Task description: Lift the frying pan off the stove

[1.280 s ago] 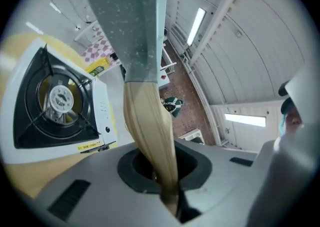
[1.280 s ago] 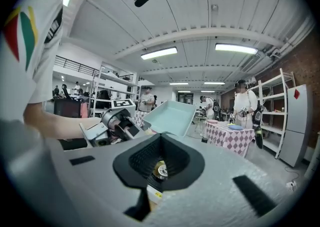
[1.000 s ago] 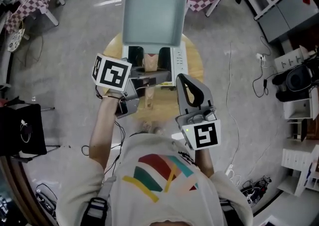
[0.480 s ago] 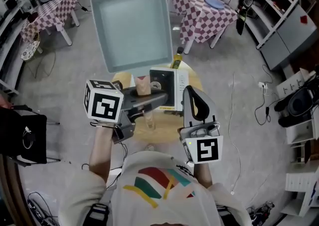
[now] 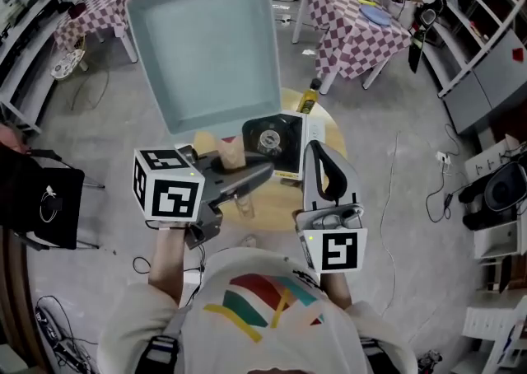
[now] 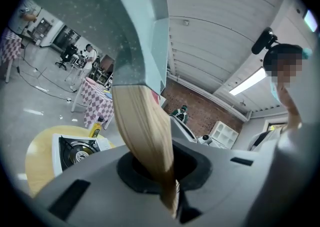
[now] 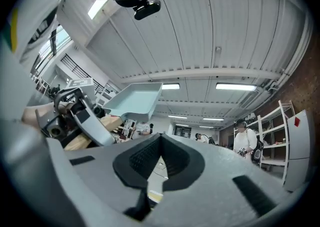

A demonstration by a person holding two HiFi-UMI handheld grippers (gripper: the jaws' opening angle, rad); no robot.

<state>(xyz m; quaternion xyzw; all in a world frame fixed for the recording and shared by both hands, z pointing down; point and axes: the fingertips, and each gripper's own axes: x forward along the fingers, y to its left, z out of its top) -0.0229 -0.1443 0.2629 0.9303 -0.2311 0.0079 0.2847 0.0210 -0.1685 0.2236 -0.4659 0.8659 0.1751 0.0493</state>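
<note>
The square pale-blue frying pan [image 5: 206,43] hangs in the air, well above the small gas stove [image 5: 272,140] and tilted toward me. My left gripper [image 5: 247,175] is shut on its wooden handle [image 5: 232,152]. In the left gripper view the handle [image 6: 147,136] runs up from between the jaws to the pan [image 6: 135,26], with the bare stove [image 6: 75,148] far below. My right gripper [image 5: 319,154] is shut and holds nothing, to the right of the stove. From the right gripper [image 7: 155,166] the pan [image 7: 132,101] shows at upper left.
The stove stands on a round wooden table [image 5: 276,199] with a yellow oil bottle [image 5: 309,99] at its far edge. Checkered tables [image 5: 354,22] stand behind, and people sit at the far one. A black chair [image 5: 37,208] is at my left.
The pan has risen off the stove and swung up and to the left toward me, so the burner now shows. The right gripper has barely moved.
</note>
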